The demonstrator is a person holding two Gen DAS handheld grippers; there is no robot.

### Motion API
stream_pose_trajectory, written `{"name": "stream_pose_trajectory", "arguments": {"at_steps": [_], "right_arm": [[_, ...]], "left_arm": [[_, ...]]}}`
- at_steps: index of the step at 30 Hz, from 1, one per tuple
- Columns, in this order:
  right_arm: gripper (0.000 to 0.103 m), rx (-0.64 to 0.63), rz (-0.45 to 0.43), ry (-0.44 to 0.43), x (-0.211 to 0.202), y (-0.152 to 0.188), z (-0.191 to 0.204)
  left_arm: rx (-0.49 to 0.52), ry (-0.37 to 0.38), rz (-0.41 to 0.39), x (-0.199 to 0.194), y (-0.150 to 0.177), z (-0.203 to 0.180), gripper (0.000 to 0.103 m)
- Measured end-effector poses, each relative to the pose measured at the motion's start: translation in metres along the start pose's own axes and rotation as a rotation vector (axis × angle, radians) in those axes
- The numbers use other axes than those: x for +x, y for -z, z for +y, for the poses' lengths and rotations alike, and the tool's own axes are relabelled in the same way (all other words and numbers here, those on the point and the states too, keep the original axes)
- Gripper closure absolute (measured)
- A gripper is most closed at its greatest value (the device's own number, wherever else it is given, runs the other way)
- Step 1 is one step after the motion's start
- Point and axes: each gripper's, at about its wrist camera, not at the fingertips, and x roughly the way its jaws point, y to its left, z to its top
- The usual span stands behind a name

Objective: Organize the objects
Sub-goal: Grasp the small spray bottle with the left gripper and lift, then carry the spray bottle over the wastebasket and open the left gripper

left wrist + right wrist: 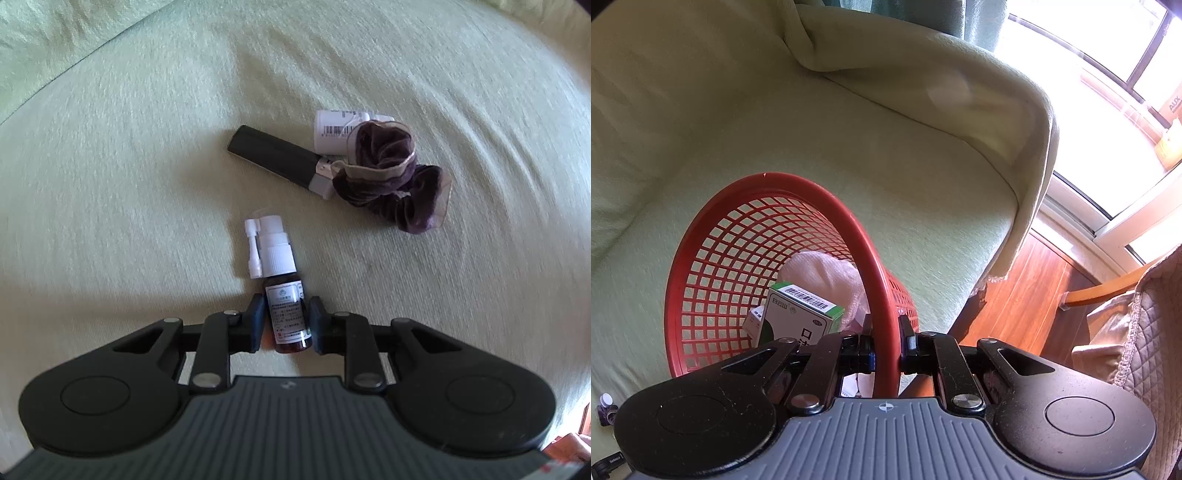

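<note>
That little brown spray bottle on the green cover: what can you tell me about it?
The spray bottle is small, of amber-brown glass or plastic, with a white printed label and a white ribbed pump top. Its thin nozzle arm is folded back alongside the neck. It lies flat on the pale green cover, top pointing away from the camera. The left tool straddles its body, pads at both sides, seemingly pressing. Nothing else touches it.

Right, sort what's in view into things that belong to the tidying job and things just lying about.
Part of the job:
- spray bottle, between the left gripper fingers
- red basket, rim held by the right gripper
- black clip
- scrunchie
- white tube
- green box and white cloth, already in the basket

Just lying about:
- sofa cover
- quilted chair
- curtain
</note>
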Motion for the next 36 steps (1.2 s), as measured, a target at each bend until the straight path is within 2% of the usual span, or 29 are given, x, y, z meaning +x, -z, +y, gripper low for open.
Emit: {"name": "stream_pose_trajectory", "arguments": {"at_steps": [6, 15, 27, 36], "right_arm": [[0.095, -0.028, 0.001, 0.005, -0.001, 0.002, 0.003], [0.095, -0.035, 0.002, -0.006, 0.000, 0.003, -0.001], [0.095, -0.037, 0.004, -0.027, 0.001, 0.001, -0.005], [0.095, -0.065, -0.001, -0.019, -0.002, 0.003, 0.001]], "left_arm": [[0.009, -0.013, -0.012, -0.009, 0.003, -0.002, 0.084], [0.030, -0.001, -0.056, -0.047, 0.009, -0.005, 0.085], [0.045, 0.115, -0.173, -0.126, 0.015, -0.036, 0.085], [0.122, 0.269, -0.240, -0.190, 0.014, -0.102, 0.085]]}}
